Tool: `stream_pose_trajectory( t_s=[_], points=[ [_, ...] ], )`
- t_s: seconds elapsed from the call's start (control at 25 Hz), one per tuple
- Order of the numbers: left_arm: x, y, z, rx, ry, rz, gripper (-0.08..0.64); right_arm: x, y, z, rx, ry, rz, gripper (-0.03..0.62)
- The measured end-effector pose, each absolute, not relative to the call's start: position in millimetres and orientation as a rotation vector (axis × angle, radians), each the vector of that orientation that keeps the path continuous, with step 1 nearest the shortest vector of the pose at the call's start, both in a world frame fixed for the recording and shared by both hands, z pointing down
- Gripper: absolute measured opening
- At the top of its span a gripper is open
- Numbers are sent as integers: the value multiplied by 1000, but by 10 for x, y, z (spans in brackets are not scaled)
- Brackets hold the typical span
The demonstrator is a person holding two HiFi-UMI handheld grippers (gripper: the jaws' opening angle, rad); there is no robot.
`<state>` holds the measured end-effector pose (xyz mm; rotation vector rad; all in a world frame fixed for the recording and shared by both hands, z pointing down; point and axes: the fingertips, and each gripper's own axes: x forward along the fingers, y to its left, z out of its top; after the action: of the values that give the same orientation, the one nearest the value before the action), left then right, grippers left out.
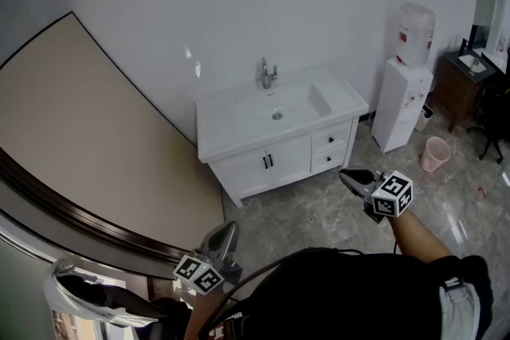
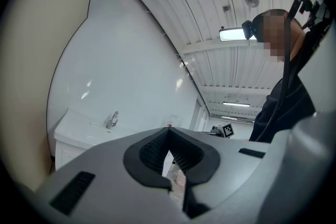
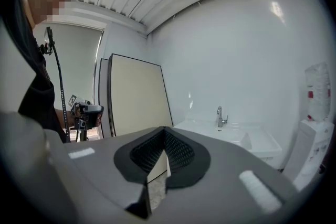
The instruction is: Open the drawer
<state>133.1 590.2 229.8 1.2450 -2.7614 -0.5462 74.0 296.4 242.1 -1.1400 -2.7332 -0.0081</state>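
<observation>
Drawer (image 1: 331,139) sits closed right of centre in the head view, well apart from us, and since our left claw (image 1: 229,228) and right claw (image 1: 347,174) are both pressed together, empty, we could butt it without gripping.

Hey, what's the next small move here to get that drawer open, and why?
Probably step closer and carry the right tool toward the upper drawer of the white vanity. Both drawers look closed, the vanity seems well out of reach, and the tool's jaws are together with nothing between them, so they would need opening on the way.
</observation>
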Motion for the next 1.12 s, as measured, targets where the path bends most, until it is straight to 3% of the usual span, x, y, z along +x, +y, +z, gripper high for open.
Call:
stream_pose_trajectory(
  t_s=[1.12],
  points=[
    [-853, 4175, 2153, 1009, -2864, -479, 0, -2030, 1506, 2472, -1401, -2619, 49, 0]
  ],
)
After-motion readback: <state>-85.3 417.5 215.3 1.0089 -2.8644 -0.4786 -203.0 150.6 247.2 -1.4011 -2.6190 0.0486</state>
